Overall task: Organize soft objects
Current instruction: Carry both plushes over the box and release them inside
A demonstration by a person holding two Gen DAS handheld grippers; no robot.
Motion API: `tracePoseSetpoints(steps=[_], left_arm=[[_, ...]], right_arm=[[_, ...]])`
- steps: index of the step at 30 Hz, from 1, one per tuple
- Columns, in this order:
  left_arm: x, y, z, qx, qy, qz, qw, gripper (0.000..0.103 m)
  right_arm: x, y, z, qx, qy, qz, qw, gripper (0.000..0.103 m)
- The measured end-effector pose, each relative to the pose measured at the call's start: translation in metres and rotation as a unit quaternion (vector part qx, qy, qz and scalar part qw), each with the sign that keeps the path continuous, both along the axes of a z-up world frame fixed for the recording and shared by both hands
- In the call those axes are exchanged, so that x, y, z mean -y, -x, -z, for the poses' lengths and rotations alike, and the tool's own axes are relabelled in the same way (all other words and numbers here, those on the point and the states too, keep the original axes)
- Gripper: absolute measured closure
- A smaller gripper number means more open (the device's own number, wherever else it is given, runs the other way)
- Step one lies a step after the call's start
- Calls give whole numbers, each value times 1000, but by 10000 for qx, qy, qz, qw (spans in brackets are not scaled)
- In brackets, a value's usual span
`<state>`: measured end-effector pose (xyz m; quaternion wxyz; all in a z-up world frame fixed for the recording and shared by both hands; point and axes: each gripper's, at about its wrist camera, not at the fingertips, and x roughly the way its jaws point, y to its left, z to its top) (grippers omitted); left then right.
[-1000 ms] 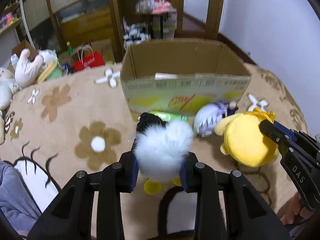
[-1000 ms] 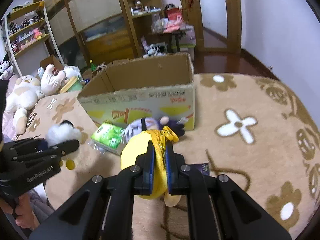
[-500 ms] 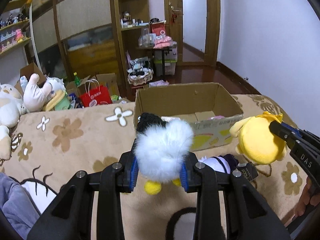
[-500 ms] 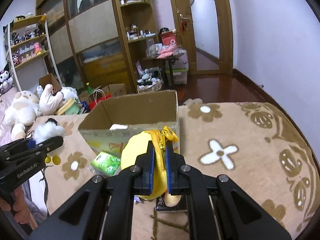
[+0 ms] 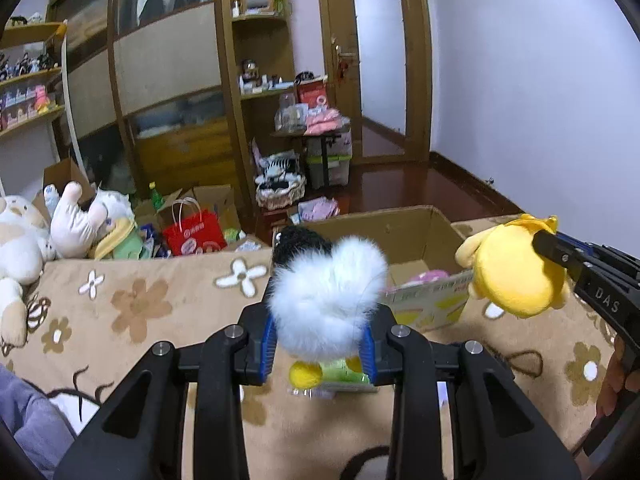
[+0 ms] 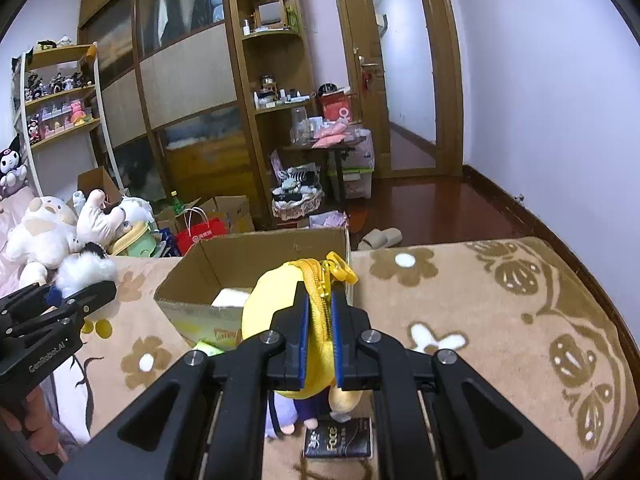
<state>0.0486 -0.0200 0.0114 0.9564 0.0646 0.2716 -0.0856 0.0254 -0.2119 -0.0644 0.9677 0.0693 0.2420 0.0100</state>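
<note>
Your left gripper [image 5: 320,350] is pinching the white fluffy plush [image 5: 326,296] across its body, blue pads pressed into the fur on both sides. The plush has a black tuft on top and yellow feet hanging below the pads. It's held clear of the floral blanket [image 5: 132,312], in front of the cardboard box [image 5: 404,232] in the left wrist view.

Your right gripper [image 6: 320,334] is clamped on the yellow plush pouch [image 6: 272,304], jaws nearly together on its zipper seam. The zipper pull sticks up past the fingertips. In the left wrist view the same pouch [image 5: 514,276] hangs off the right gripper [image 5: 538,240] at the right, in the air beside the near right corner of the box.

The box sits open on the blanket, flaps up. Inside you can see something pink [image 5: 426,277] and something white [image 6: 230,298]; can't tell what either is.

On the blanket under your grippers:
- a green packet [image 5: 344,374], just below the white plush's feet
- a purple-and-white doll [image 6: 286,414], mostly hidden behind the right fingers
- a small black pack [image 6: 338,442] with "Face" printed on it, just beside the doll

From the right wrist view, the left gripper [image 6: 98,286] with the white plush [image 6: 86,272] is off to the left, well apart from the pouch. Your hand [image 5: 618,384] shows at the right gripper's handle.

Off the far-left edge of the blanket there's a pile of big plush toys [image 6: 48,228], with a red paper bag [image 5: 194,232] next to them.
</note>
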Motion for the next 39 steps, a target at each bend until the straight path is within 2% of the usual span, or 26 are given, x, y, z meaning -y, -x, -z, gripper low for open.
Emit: tracePoseSetpoints(steps=[8,19,27,39], left_arm=[[12,-21,-16,367,48,149,9992,71],[26,-61,-24,567,-108,227,9981,71],[24,-90,-9,406,-35,159,9990,71],[25,-111,19,87,-50,158,9998,71]], right_arm=[[-6,-18,-13,214,137,-103,9996,93],[-13,-53,-16,296,315,-204,9989,92],[-14,-63,-13,283,360,-197,9988,92],[-18,-89,-1,241,450,-228,9984,92]])
